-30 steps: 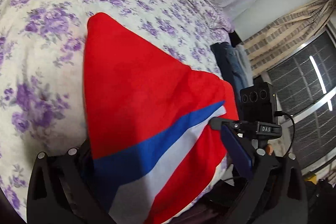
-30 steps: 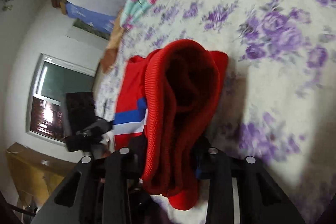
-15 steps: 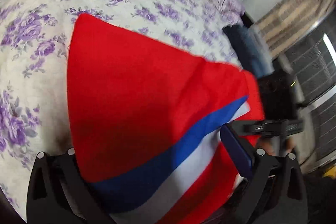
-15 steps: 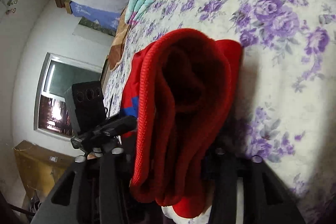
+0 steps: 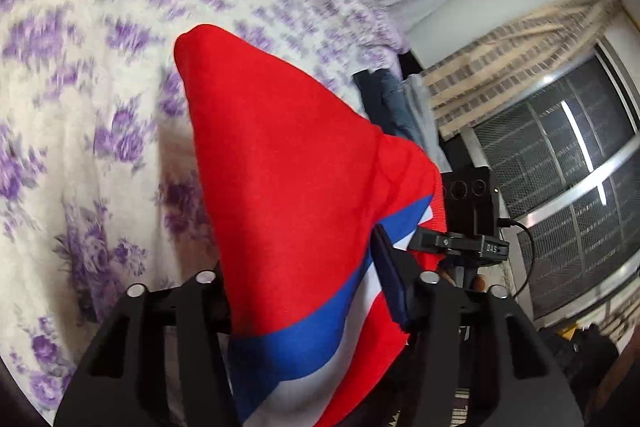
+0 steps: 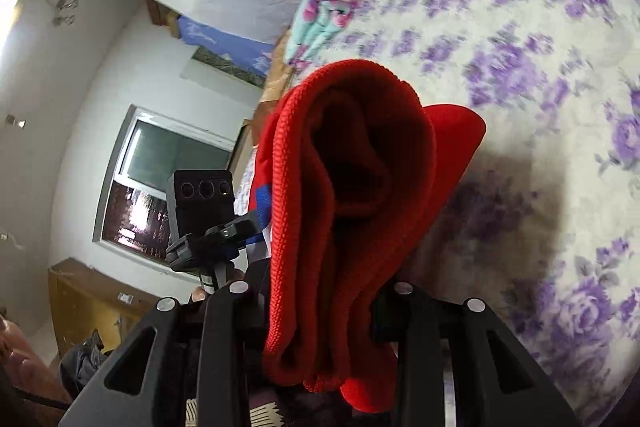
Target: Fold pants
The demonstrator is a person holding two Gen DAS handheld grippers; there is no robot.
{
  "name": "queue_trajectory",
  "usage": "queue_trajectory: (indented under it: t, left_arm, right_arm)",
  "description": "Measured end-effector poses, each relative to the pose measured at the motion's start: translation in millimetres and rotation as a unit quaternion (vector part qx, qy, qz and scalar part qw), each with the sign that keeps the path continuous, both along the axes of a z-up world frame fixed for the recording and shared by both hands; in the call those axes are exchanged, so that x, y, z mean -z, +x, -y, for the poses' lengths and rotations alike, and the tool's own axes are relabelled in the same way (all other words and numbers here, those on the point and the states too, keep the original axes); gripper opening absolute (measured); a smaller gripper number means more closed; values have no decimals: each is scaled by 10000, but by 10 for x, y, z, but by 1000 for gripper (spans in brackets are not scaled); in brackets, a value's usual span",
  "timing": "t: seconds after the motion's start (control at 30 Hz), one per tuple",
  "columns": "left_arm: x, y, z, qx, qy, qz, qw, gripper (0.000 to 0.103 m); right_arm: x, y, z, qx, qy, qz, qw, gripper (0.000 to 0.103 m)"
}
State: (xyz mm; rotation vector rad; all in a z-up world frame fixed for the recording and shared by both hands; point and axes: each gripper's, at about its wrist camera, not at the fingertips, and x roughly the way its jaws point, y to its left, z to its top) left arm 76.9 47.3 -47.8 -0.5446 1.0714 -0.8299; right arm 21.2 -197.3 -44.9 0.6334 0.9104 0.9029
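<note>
both tools are gripping the red pants (image 5: 288, 187): left tool (image 5: 304, 291) has just been closing and pinches the striped end, right tool (image 6: 320, 311) clamps the bunched ribbed end, lifted over the floral bed (image 5: 80, 75)

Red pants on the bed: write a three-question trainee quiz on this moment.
1. True or false: the right gripper is shut on the pants' ribbed edge.
2. Which stripe colours cross the pants? A) blue and white B) green and yellow
3. What pattern covers the bedspread?

Key: 1 true. 2 A. 3 purple flowers on white.
</note>
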Motion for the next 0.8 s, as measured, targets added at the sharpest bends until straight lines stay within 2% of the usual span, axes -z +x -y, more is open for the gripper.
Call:
queue_trajectory:
  t: [0.1,0.2,0.27,0.4,0.43,0.53,0.57,0.6,0.63,0.67,0.7,0.73,0.77,0.8]
  left_arm:
    - [63,116,35,-78,-28,-180,9998,49]
    - [-167,347,110,-135,-46,27,9999,49]
    - [-374,596,156,-174,-45,124,9998,49]
    - [-941,1334,337,-255,112,615,9977,50]
    - [-1095,1600,397,-309,171,772,9964,51]
    - [-1283,2267,510,-487,345,985,9933,57]
    - [-1276,2463,517,-513,380,993,9930,62]
    - [-1228,2686,546,-502,440,1005,9927,77]
    - [-1113,2953,579,-499,594,1026,9917,93]
    - [-982,3154,579,-626,813,1024,9894,95]
    - [-710,3399,519,-968,1160,816,9851,95]
    - [-428,3584,415,-1230,1390,395,9818,93]
    - [-253,3657,294,-1429,1398,75,9798,90]
    - [-118,3681,150,-1595,1258,-194,9789,86]
  right_arm:
    - [34,106,63,94,-15,-154,9998,33]
    - [-156,231,80,141,-102,50,9998,33]
    - [-469,446,72,190,-230,310,9991,33]
    - [-1192,1087,37,373,-624,906,9932,33]
    - [-1360,1299,24,443,-703,1010,9914,33]
    - [-1718,2029,21,700,-868,1162,9870,34]
    - [-1754,2247,22,760,-922,1206,9855,40]
    - [-1768,2465,6,820,-1014,1276,9832,56]
    - [-1721,2769,-1,1081,-1295,1378,9760,73]
    - [-1625,2998,5,1388,-1612,1436,9665,99]
    - [-1439,3262,34,1964,-2167,1414,9458,100]
    - [-1291,3395,78,2252,-2471,1278,9338,96]
    - [-1133,3495,124,2436,-2679,1075,9259,80]
    - [-1010,3524,201,2534,-2659,907,9256,74]
